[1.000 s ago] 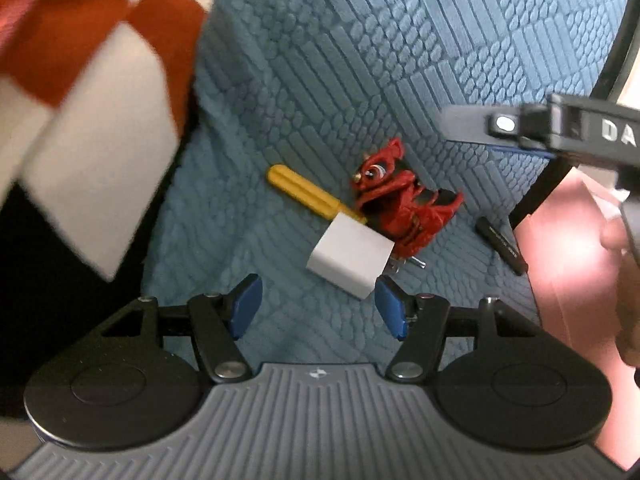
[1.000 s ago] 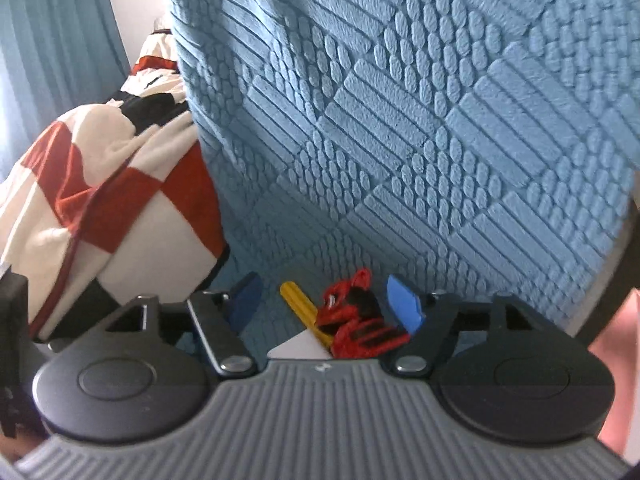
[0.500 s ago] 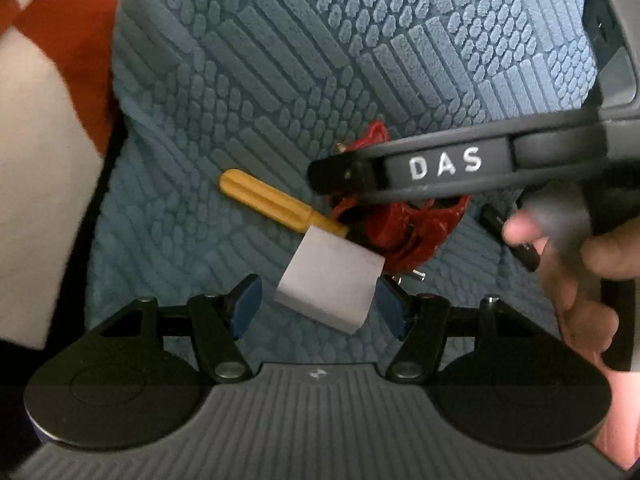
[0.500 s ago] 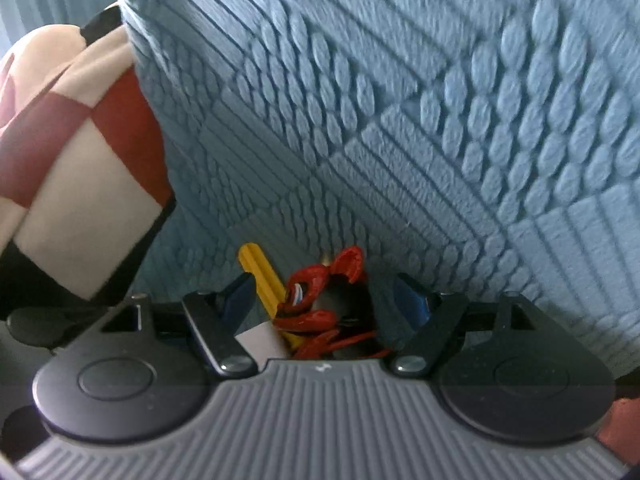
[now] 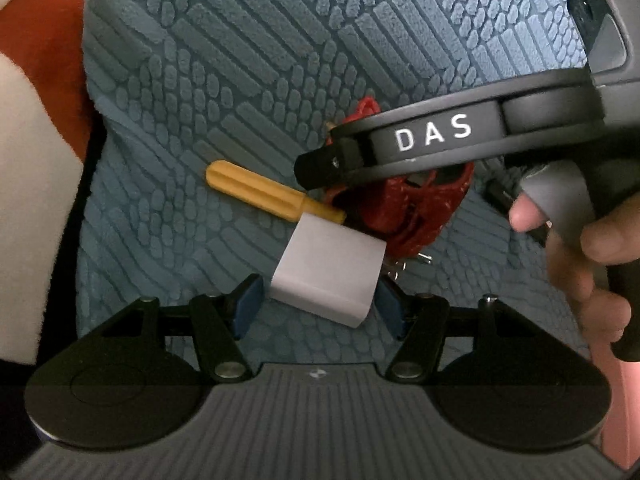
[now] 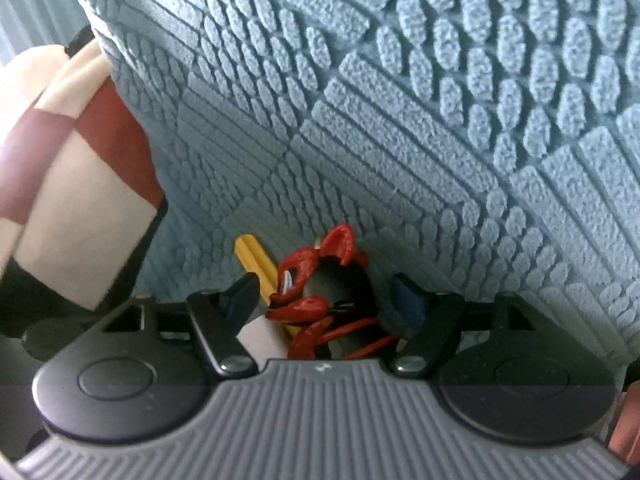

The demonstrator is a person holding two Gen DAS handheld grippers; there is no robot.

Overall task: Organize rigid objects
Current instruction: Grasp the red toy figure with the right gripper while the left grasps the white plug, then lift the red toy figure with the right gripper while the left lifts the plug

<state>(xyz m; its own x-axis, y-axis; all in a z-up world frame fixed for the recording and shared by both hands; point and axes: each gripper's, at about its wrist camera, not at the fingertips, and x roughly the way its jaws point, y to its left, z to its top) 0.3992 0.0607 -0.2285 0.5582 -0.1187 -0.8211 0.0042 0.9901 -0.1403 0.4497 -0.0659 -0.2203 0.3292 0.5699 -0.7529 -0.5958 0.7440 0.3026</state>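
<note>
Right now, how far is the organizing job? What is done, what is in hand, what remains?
Nothing looks sorted yet: the white charger block, yellow stick and red toy lie bunched on the blue textured cover. In hand: the open left gripper brackets the charger, and the open right gripper brackets the toy. Neither has closed. Gripping and placing everything remains.

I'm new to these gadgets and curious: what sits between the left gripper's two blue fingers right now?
In the left wrist view, a white charger block lies between the left gripper's open fingers, not yet clamped, resting on the blue textured mat.
</note>
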